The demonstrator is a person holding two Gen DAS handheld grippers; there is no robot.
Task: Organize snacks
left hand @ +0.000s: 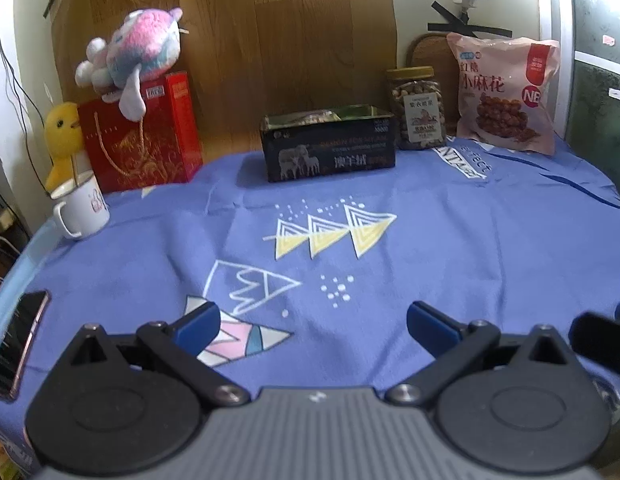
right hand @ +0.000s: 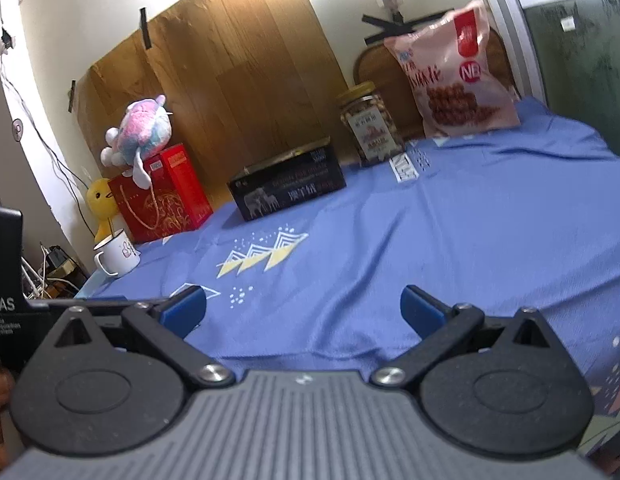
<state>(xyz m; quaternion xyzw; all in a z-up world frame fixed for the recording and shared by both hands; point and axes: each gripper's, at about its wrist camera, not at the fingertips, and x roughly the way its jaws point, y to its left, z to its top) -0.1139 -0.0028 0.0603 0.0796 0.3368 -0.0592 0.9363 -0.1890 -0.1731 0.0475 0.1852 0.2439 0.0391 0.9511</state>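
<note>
fingers of the left gripper (left hand: 313, 326) stand spread wide with nothing between them, its blue pads (left hand: 200, 326) over the blue patterned tablecloth (left hand: 449, 248) and touching no snack. the right gripper (right hand: 304, 306) is likewise spread wide and empty, hovering above the same cloth; its dark body shows at the right edge of the left wrist view.

outward from the left gripper, a phone (left hand: 18, 344) lies flat near the left edge of the table. a white enamel mug (left hand: 84, 210) sits further back on the left, with a yellow duck toy (left hand: 64, 138) behind it. just beside them stands a red gift bag (left hand: 150, 140) with a pink and blue plush toy (left hand: 138, 56) lying on top.

at the back centre sits an open black tin box (left hand: 329, 148) with some packets inside; what they are is too blurred to tell. just to its right stands a clear jar of nuts (left hand: 419, 110) with a yellow lid, and further right a pink bag of twisted dough snacks (left hand: 507, 96) leans upright against the wall. open cloth lies between both grippers and these snacks. a wood-grain board (left hand: 246, 48) is taped behind them.
</note>
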